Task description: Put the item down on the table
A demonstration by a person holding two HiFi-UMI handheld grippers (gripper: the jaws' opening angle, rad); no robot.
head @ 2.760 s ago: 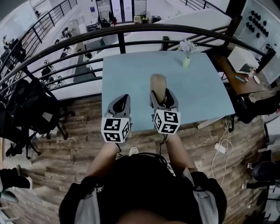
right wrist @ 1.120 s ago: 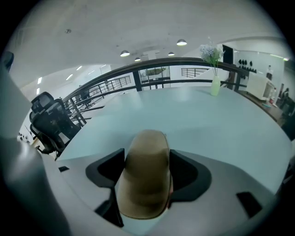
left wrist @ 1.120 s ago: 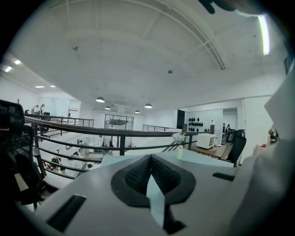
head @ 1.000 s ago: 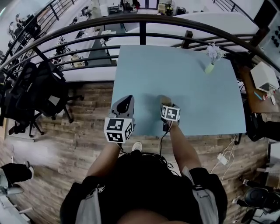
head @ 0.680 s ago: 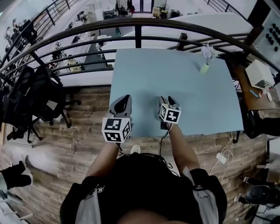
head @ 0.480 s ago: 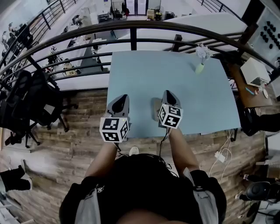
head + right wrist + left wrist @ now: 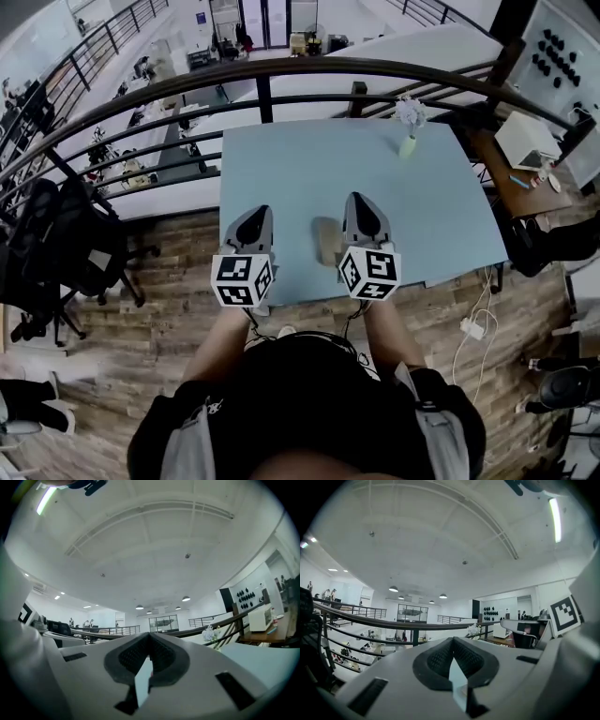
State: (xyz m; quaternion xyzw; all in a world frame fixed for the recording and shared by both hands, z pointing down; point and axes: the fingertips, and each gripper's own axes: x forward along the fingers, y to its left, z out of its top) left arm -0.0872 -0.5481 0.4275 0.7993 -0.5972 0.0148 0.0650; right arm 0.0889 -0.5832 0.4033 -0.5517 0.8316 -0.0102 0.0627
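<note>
The item [image 7: 327,240], a tan oblong thing, lies on the light-blue table [image 7: 441,206] near its front edge, between my two grippers. My right gripper [image 7: 359,202] hovers just right of it, shut and empty. In the right gripper view, the right gripper [image 7: 149,638] has its pads meeting with nothing between them and points up at the ceiling. My left gripper [image 7: 255,216] hangs over the table's front left, apart from the item. It is shut too, and in the left gripper view the left gripper [image 7: 453,643] holds nothing.
A small vase of white flowers [image 7: 408,139] stands at the table's far right. A dark curved railing [image 7: 281,70] runs behind the table. Wooden floor lies below the front edge; a desk with clutter [image 7: 525,150] is at the right.
The right gripper let go of the tan item, pulled back and up to its right, and its jaws shut. The item now lies on the table. The left gripper barely moved.
</note>
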